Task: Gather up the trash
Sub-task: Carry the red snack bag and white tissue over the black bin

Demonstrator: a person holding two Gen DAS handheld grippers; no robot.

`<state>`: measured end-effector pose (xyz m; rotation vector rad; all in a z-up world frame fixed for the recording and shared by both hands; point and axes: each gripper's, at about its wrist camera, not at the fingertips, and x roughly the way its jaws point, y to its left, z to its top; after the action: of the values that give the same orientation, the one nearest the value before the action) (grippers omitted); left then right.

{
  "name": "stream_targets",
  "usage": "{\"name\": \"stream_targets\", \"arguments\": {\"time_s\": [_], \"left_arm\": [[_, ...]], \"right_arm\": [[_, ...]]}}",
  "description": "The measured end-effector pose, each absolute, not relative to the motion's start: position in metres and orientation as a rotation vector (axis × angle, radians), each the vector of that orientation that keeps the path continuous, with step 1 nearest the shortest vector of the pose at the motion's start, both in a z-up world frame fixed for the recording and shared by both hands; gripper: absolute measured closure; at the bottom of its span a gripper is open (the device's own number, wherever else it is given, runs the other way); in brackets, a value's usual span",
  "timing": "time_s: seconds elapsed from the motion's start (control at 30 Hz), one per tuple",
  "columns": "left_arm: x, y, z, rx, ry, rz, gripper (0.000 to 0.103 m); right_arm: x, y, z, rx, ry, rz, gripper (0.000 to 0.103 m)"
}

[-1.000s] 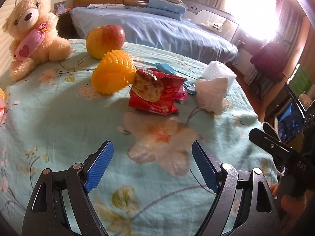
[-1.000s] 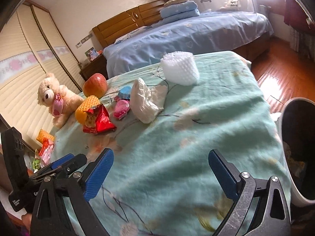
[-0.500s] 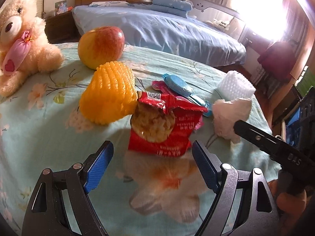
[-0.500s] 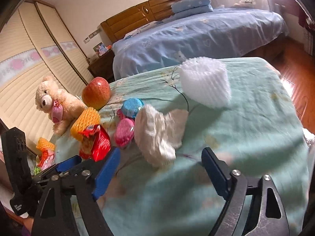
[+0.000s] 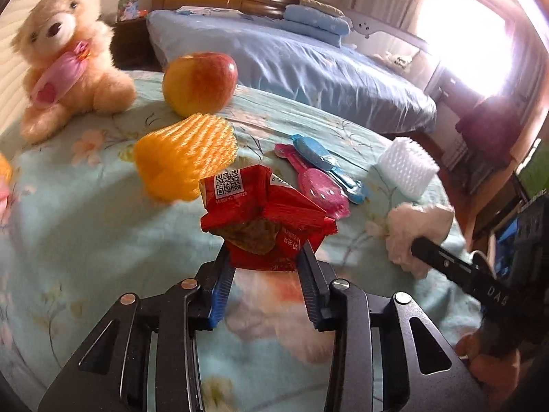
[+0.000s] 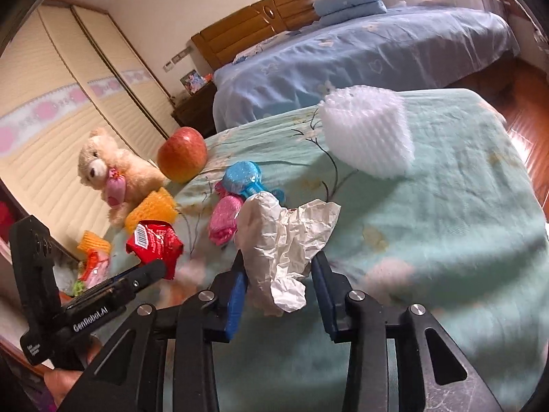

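My left gripper (image 5: 264, 257) is shut on a red snack wrapper (image 5: 264, 216), pinching its near end on the green floral tablecloth (image 5: 85, 226). My right gripper (image 6: 278, 267) is shut on a crumpled white tissue (image 6: 284, 233). The wrapper also shows in the right wrist view (image 6: 154, 243), and the tissue in the left wrist view (image 5: 411, 223). A pink candy wrapper (image 5: 319, 185) and a blue one (image 5: 315, 154) lie just beyond. A white foam net (image 6: 370, 137) and an orange foam net (image 5: 185, 158) lie on the table.
An apple (image 5: 200, 80) and a teddy bear (image 5: 65, 65) stand at the table's far left. A bed with blue covers (image 5: 308, 65) is behind the table. More orange and red bits (image 6: 92, 257) lie at the left edge.
Both grippers moved forward and closed: the left on the red wrapper, the right on the white tissue. Both were open half a second ago.
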<state>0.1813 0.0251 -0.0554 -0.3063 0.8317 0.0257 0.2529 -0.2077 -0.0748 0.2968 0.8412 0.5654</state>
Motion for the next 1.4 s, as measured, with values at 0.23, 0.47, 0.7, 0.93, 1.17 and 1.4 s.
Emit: {"name": "stream_targets", "arguments": {"time_s": [0.23, 0.47, 0.7, 0.93, 1.17, 1.4], "left_arm": [[0.161, 0.002, -0.052, -0.293, 0.835, -0.045, 0.068], [0.14, -0.022, -0.049, -0.224, 0.831, -0.136, 0.068], [0.122, -0.035, -0.044, -0.2, 0.823, -0.203, 0.068], [0.113, -0.05, -0.038, -0.186, 0.809, -0.26, 0.068], [0.109, -0.07, -0.036, -0.162, 0.811, -0.297, 0.068], [0.11, -0.094, -0.034, -0.128, 0.812, -0.339, 0.068]], "right_arm": [[0.207, -0.234, -0.065, 0.295, 0.787, 0.513, 0.066], [0.169, -0.256, -0.063, 0.342, 0.745, 0.427, 0.066], [0.143, -0.269, -0.058, 0.372, 0.709, 0.357, 0.066], [0.118, -0.286, -0.052, 0.355, 0.686, 0.302, 0.066], [0.103, -0.308, -0.052, 0.365, 0.684, 0.252, 0.066], [0.098, -0.328, -0.052, 0.366, 0.68, 0.221, 0.066]]}}
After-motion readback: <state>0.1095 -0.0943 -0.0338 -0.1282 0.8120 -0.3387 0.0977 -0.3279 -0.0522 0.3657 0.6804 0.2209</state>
